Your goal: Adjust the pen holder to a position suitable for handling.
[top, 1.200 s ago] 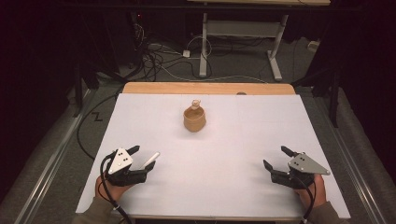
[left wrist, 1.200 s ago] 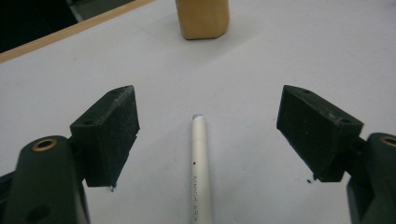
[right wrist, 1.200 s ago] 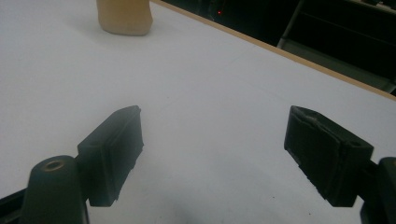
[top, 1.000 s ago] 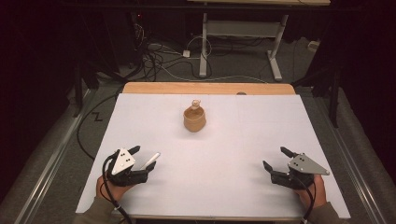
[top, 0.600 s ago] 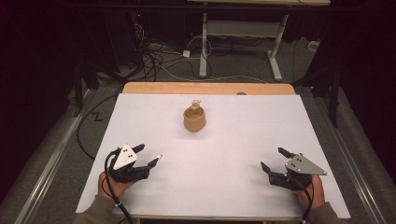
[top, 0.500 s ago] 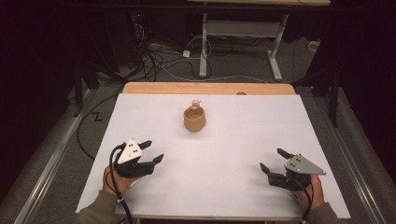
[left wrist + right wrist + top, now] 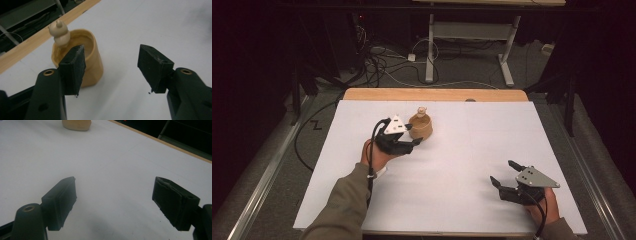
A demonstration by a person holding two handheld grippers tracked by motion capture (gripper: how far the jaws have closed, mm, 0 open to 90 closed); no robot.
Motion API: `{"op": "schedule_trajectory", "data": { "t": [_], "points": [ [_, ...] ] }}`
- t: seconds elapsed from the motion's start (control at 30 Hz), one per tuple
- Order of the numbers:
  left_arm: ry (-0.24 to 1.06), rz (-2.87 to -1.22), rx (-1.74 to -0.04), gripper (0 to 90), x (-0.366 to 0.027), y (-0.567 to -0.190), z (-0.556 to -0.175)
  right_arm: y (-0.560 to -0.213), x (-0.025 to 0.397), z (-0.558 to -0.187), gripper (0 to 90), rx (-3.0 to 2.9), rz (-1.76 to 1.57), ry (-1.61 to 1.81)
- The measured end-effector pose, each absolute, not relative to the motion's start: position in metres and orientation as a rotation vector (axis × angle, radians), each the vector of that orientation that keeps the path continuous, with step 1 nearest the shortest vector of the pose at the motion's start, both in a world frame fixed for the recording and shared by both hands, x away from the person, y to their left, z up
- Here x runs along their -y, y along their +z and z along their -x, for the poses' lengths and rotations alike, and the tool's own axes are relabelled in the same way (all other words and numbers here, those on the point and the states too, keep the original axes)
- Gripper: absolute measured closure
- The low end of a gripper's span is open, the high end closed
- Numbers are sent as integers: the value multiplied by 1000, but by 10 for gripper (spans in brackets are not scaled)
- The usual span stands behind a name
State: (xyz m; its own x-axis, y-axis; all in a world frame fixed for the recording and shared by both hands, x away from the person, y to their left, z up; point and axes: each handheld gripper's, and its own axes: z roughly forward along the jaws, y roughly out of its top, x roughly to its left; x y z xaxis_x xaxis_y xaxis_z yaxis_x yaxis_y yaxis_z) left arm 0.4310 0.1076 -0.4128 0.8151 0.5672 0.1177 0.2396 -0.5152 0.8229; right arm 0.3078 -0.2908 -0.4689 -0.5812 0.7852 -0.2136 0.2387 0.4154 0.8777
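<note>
from the high view, my left gripper (image 7: 411,135) sits out over the middle of the white table top (image 7: 462,165), just beside a small tan ceramic cup (image 7: 421,127) with a pale round figurine (image 7: 422,111) on its far rim. my jaws there are spread, their tips at the cup's near left side. my right gripper (image 7: 506,173) rests low near the table's right front corner, well apart from the cup, jaws spread and holding nothing.

from the left gripper view, my two black jaws stand wide apart with nothing between them. the cup (image 7: 80,58) stands upright behind my left-hand jaw, partly hidden by it; the figurine (image 7: 60,32) perches on the rim.

from the right gripper view, my jaws gape wide over bare white surface. the cup's base (image 7: 76,125) shows far off at the top edge.
</note>
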Motion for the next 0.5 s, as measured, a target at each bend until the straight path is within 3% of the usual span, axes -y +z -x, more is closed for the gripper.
{"op": "schedule_trajectory", "data": {
  "t": [0.1, 0.5],
  "points": [
    [450, -2144, -600, 406, -96, -416, -446, -470, 290, -308, 195, -2060, -851, 1125],
    [340, -2248, -722, 627, -76, -433, -487, -471, 290, -308, 195, -2079, -838, 1110]
  ]
}}
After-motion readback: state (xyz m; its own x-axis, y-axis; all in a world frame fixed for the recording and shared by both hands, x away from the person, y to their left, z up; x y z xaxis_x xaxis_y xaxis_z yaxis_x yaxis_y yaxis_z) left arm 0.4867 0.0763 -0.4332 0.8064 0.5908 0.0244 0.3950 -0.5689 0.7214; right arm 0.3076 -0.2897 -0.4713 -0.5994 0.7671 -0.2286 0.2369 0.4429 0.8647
